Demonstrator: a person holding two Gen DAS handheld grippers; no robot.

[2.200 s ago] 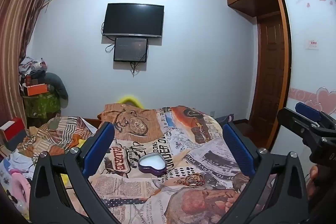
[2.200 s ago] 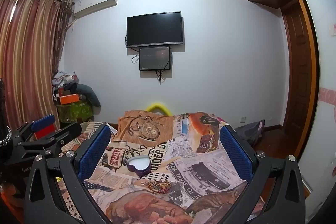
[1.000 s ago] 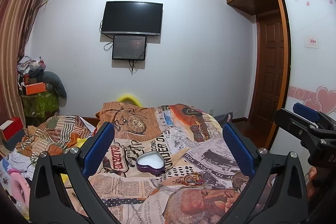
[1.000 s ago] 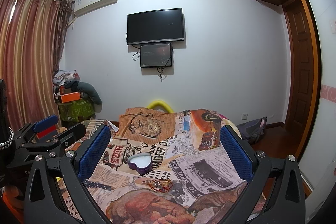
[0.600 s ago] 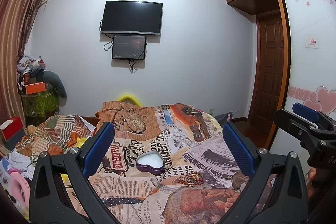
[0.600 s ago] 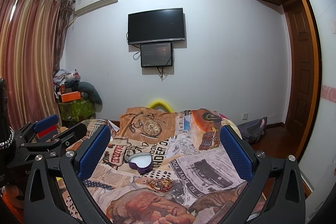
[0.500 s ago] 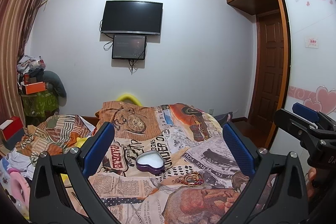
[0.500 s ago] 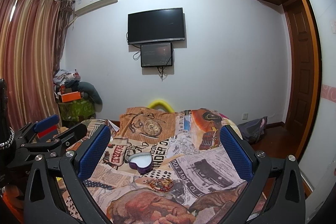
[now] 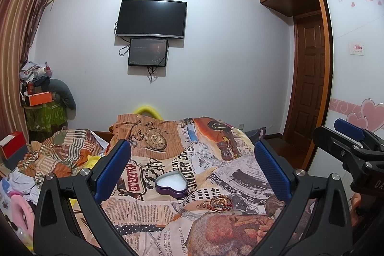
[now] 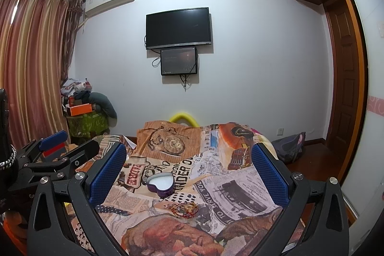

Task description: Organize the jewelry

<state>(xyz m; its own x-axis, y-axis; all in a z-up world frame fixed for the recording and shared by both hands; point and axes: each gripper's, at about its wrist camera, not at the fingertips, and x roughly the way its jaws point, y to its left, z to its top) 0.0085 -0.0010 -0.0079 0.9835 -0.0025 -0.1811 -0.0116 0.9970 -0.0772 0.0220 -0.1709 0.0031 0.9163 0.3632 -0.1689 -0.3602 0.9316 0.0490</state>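
Observation:
A purple heart-shaped jewelry box (image 9: 171,186) (image 10: 161,184) with a white lining lies open on the printed bedspread (image 9: 148,208). A small heap of gold and red jewelry (image 9: 217,203) (image 10: 183,208) rests just in front of it, to its right. My left gripper (image 9: 192,169) hovers open above the bed, well short of both. My right gripper (image 10: 188,168) is open too, held at about the same distance. Each gripper shows at the edge of the other's view: the right gripper (image 9: 350,148) and the left gripper (image 10: 55,155).
The bed fills the foreground, with rumpled striped bedding (image 9: 60,155) and clutter on its left. A television (image 9: 150,18) and a smaller screen hang on the far wall. A wooden door (image 9: 309,83) and wardrobe stand on the right, curtains (image 10: 31,64) on the left.
Both views have tilted very slightly since 2.2 s ago; over the last second nothing visibly moves. Both grippers stay open.

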